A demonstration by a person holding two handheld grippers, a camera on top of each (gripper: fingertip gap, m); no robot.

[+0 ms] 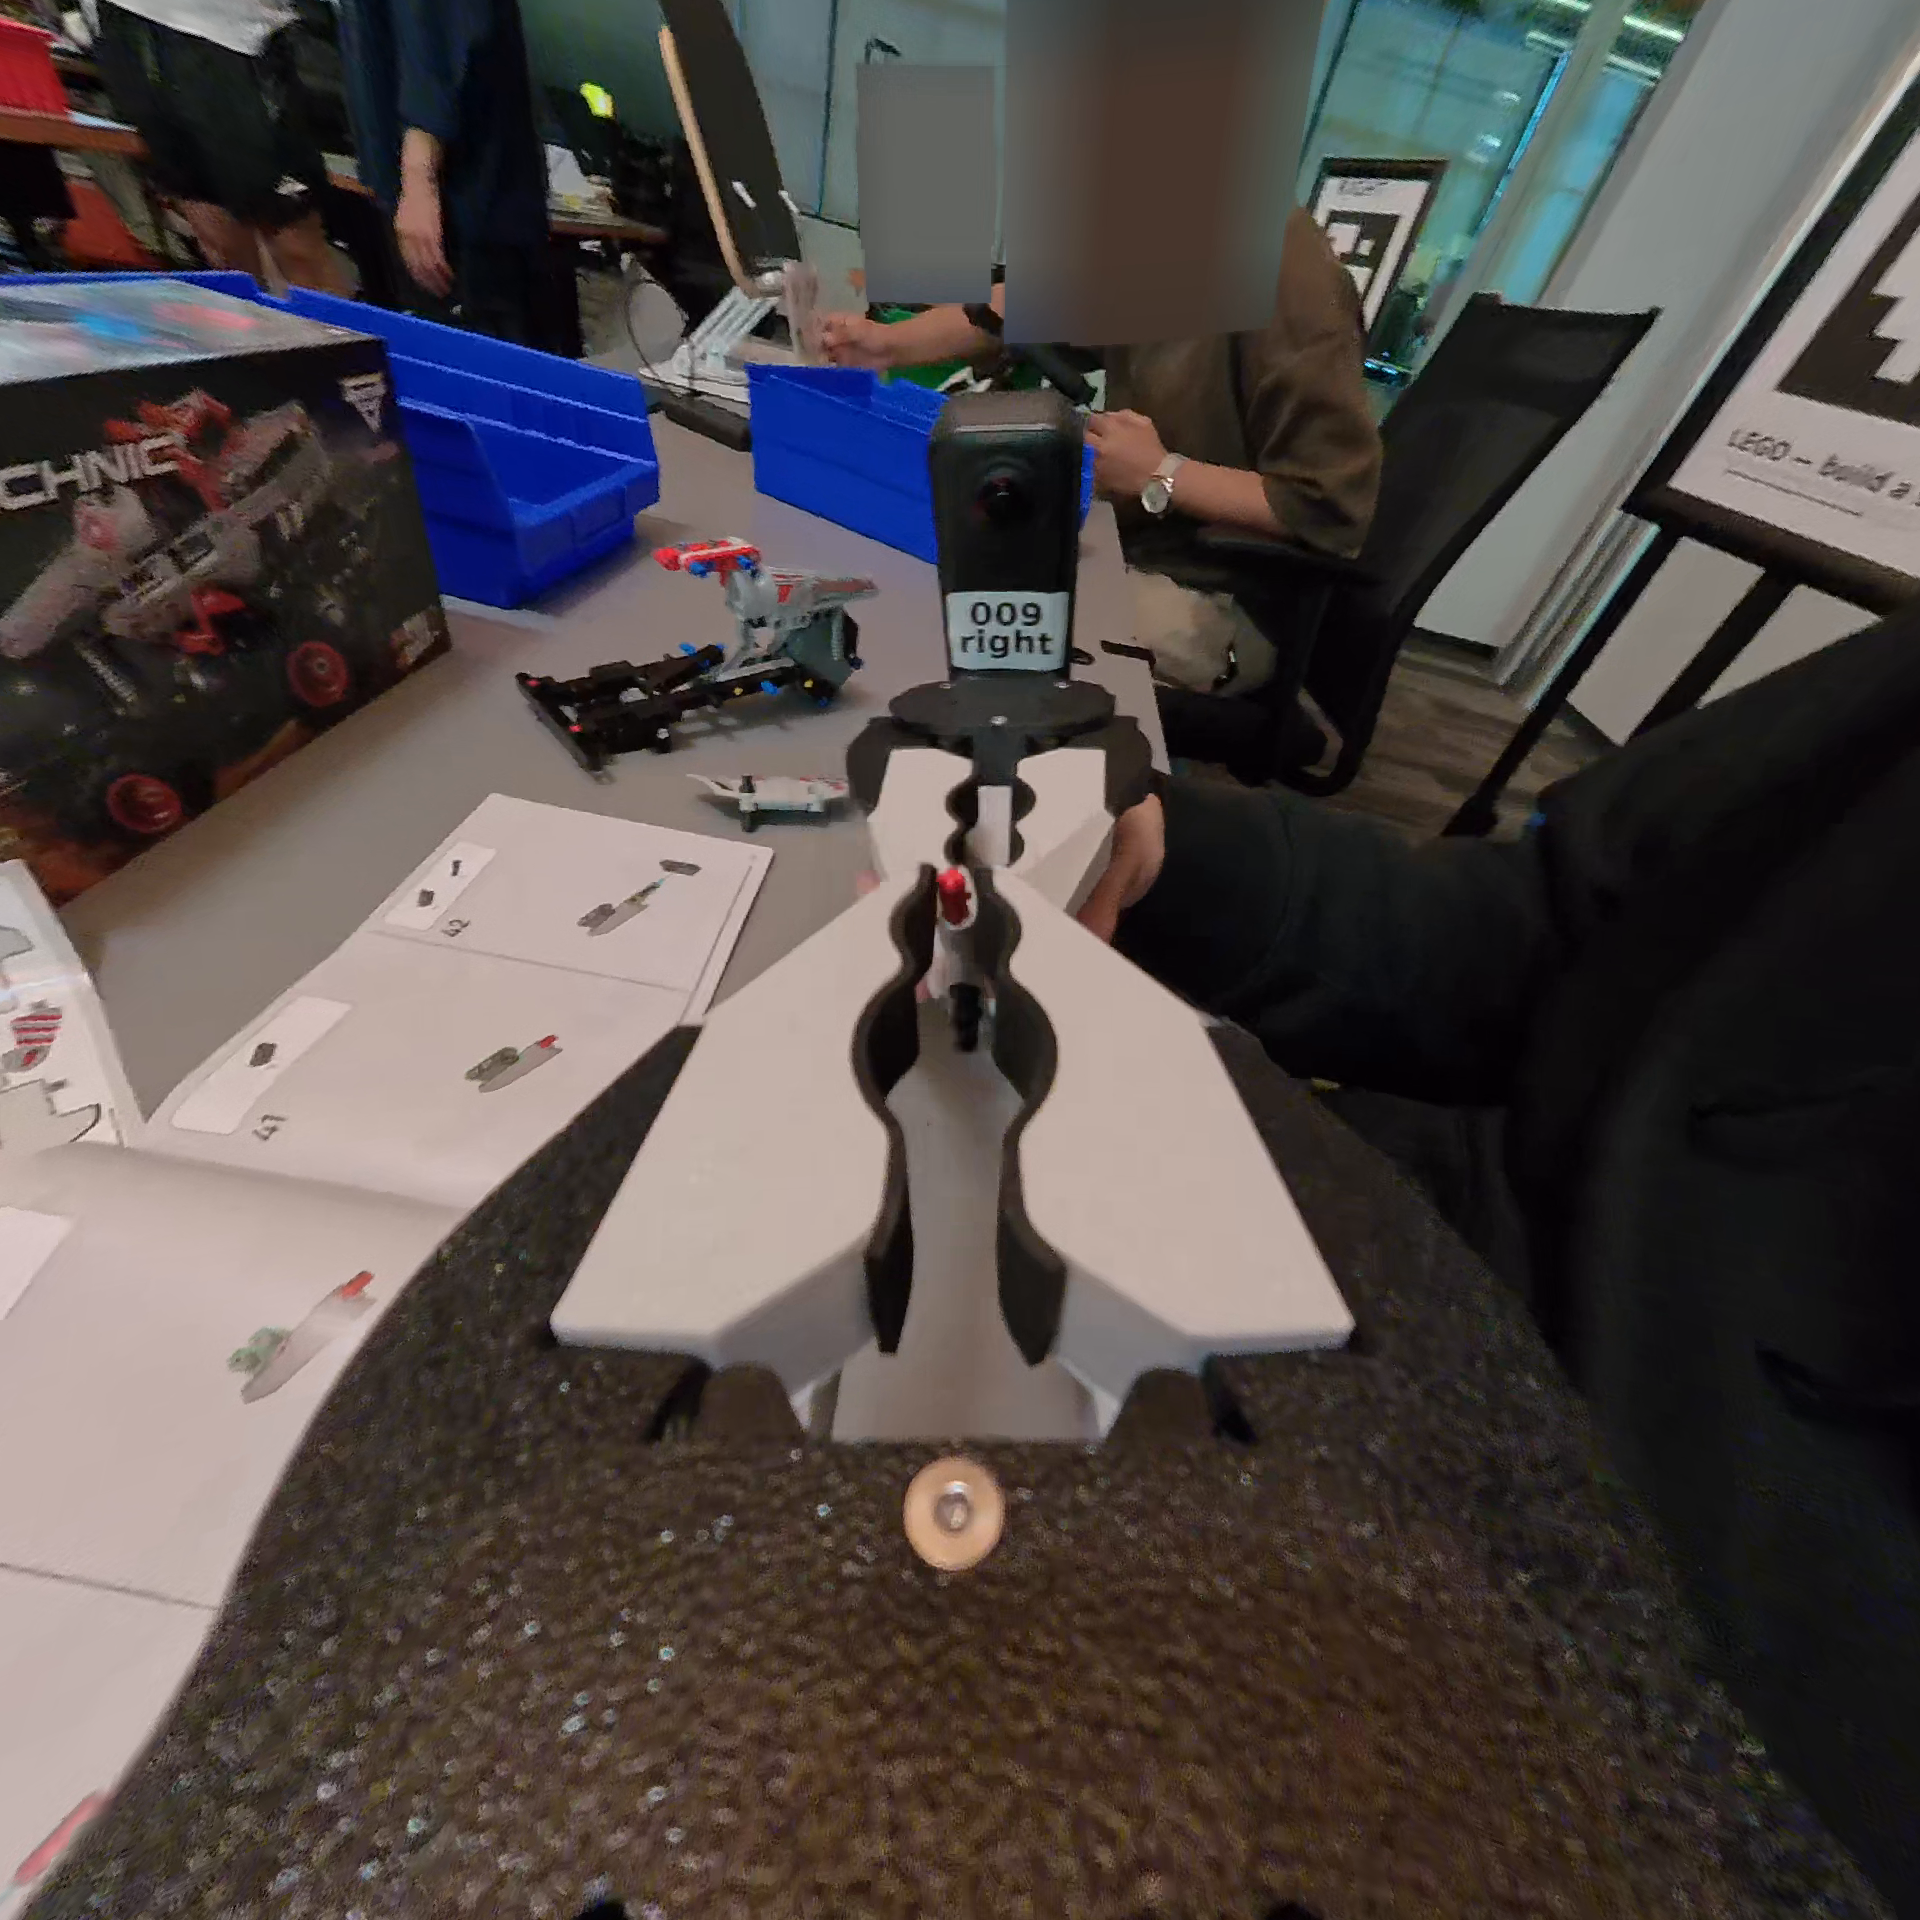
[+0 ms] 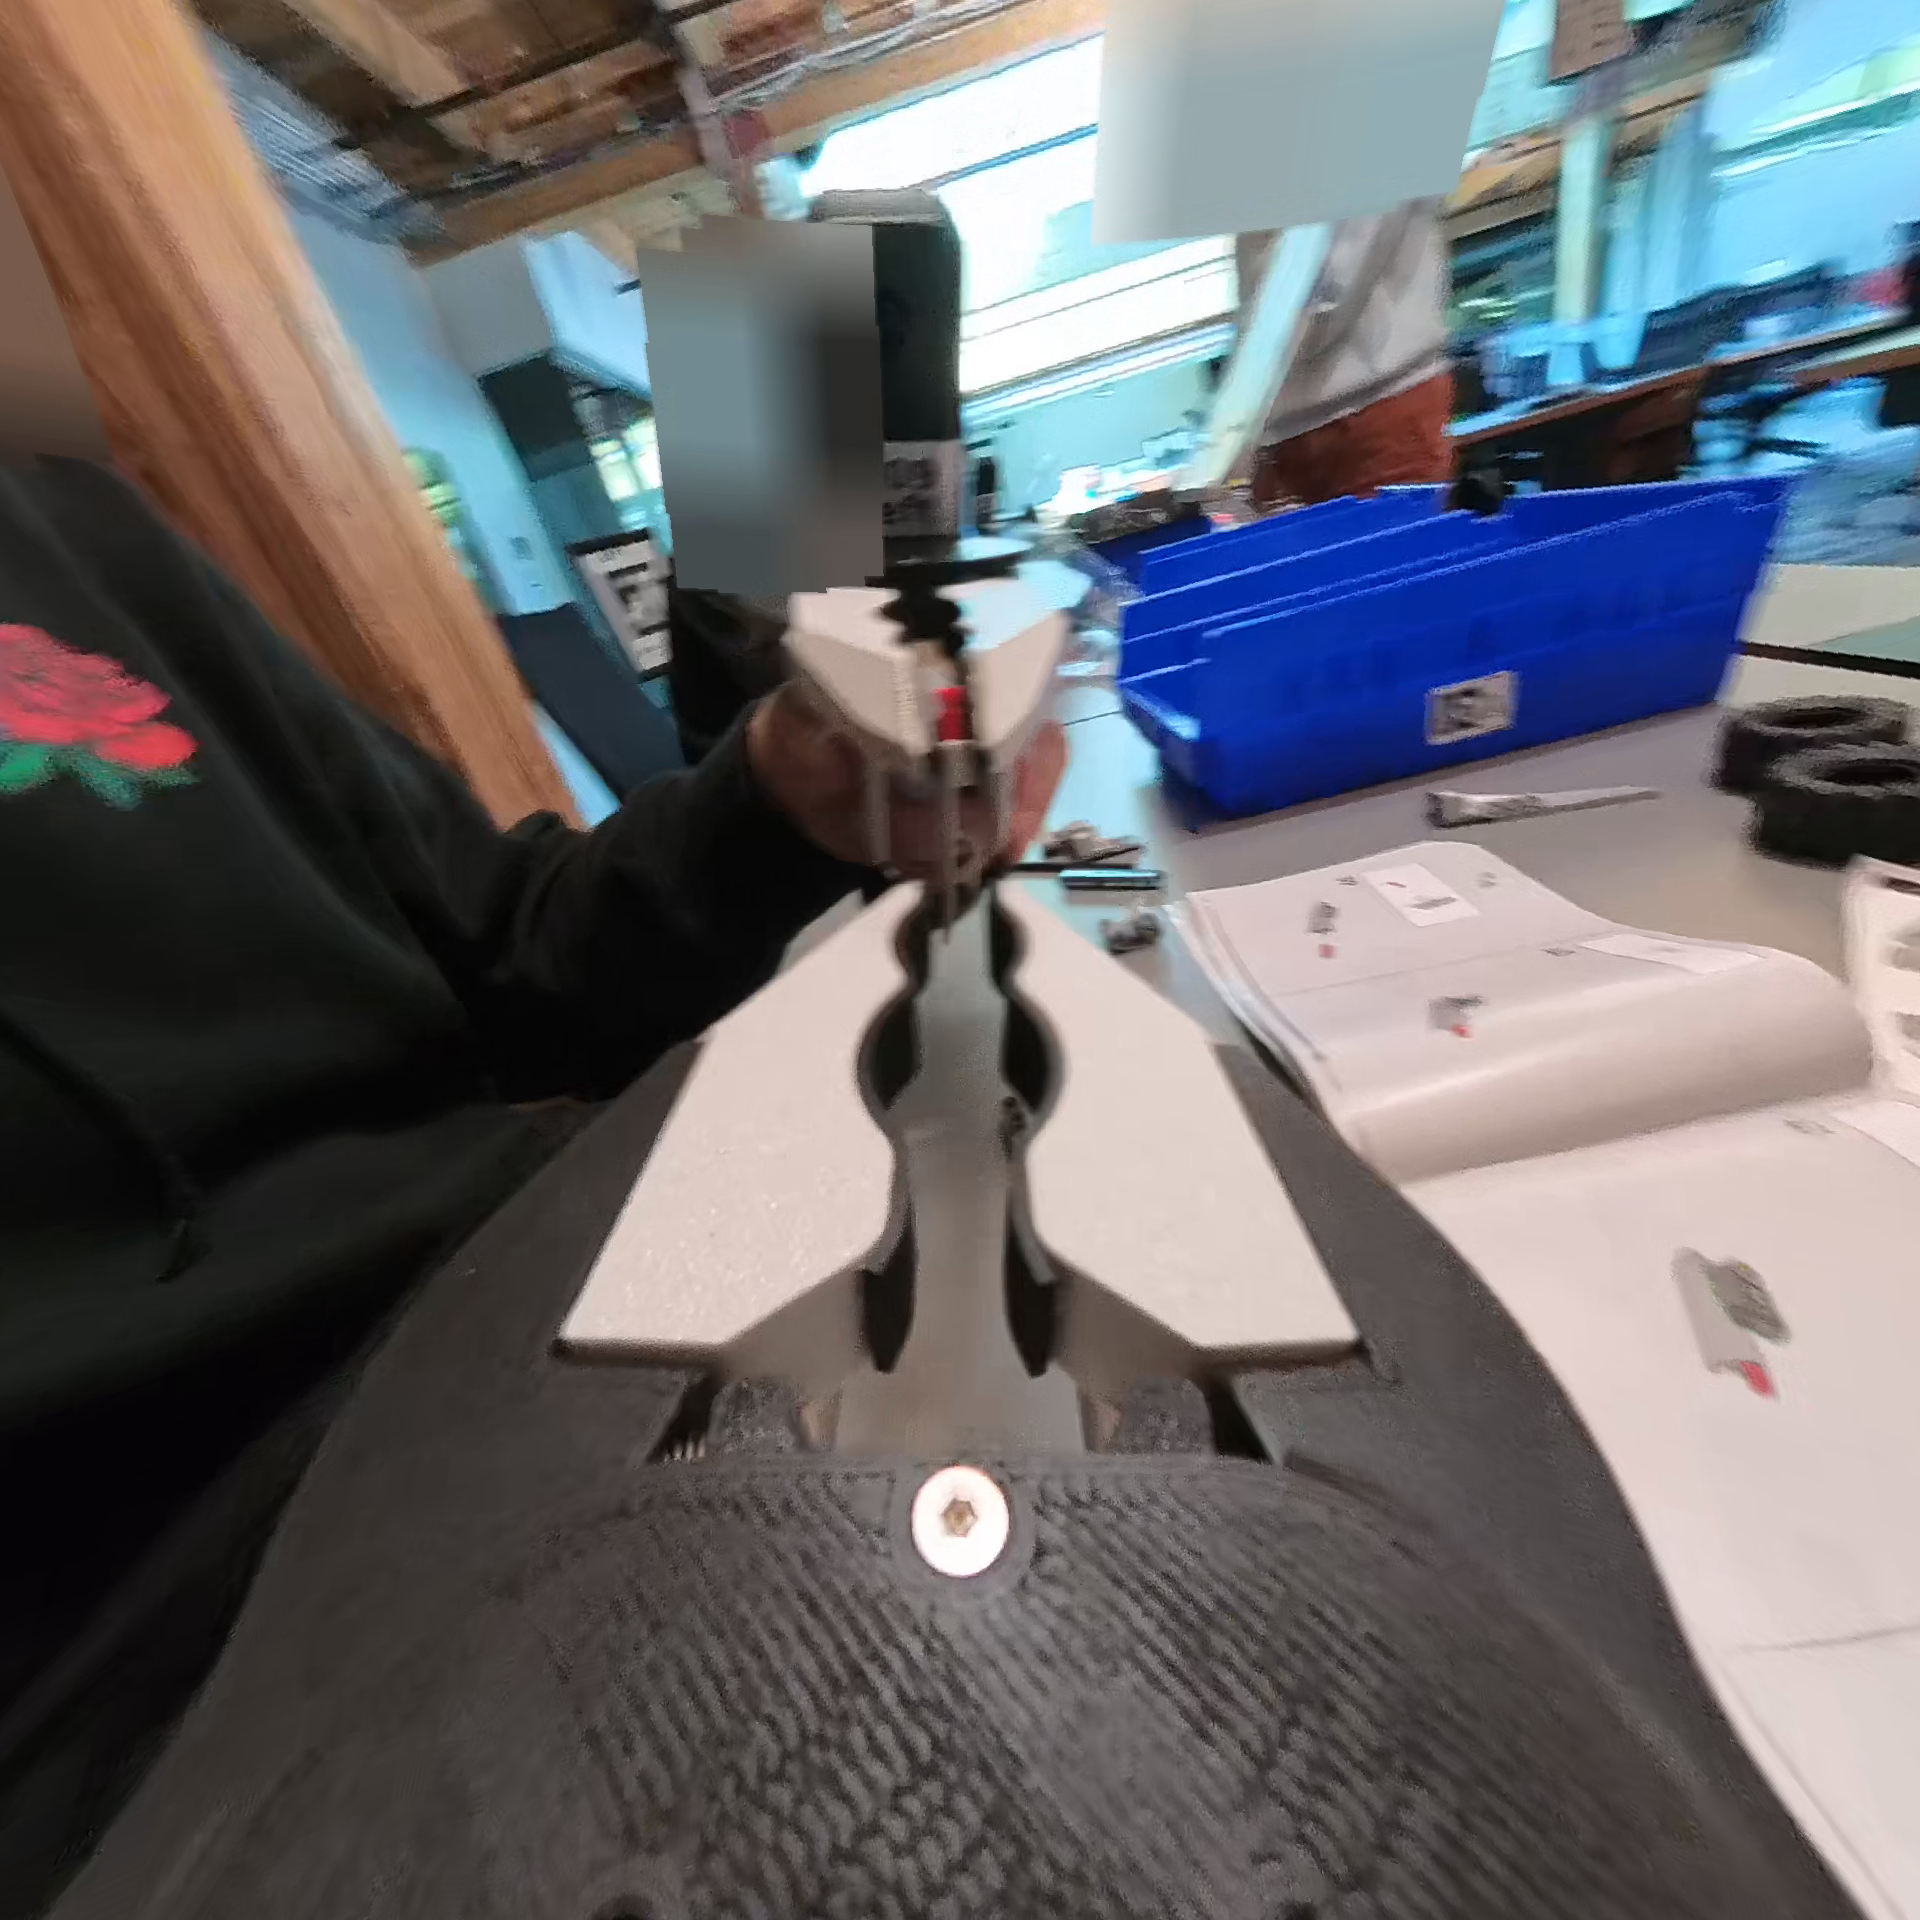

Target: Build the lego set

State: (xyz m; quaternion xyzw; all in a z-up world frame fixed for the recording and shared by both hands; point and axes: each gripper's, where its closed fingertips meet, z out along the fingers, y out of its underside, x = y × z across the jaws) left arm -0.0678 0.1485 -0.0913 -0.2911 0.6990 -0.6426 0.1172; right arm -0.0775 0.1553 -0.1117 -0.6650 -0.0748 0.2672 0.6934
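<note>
My left gripper [image 1: 956, 888] is shut on a small white Lego sub-assembly with a red pin [image 1: 951, 935], held in the air over the table's near edge. My right gripper [image 2: 951, 904] faces it tip to tip. It is closed on the thin grey end of the same piece [image 2: 948, 831]. The right gripper also shows in the left wrist view [image 1: 992, 831], with a black camera on top. The left gripper also shows in the right wrist view [image 2: 940, 758], held by a hand. The piece's middle is hidden between the fingers.
On the grey table lie a partly built black chassis [image 1: 707, 675], a small white panel [image 1: 774, 795], the open instruction booklet [image 1: 468, 987], the set's box [image 1: 187, 582], blue bins [image 2: 1455, 665] and black tyres [image 2: 1829, 769]. A person sits across the table [image 1: 1247, 416]. The tips of both grippers are at nearly the same place.
</note>
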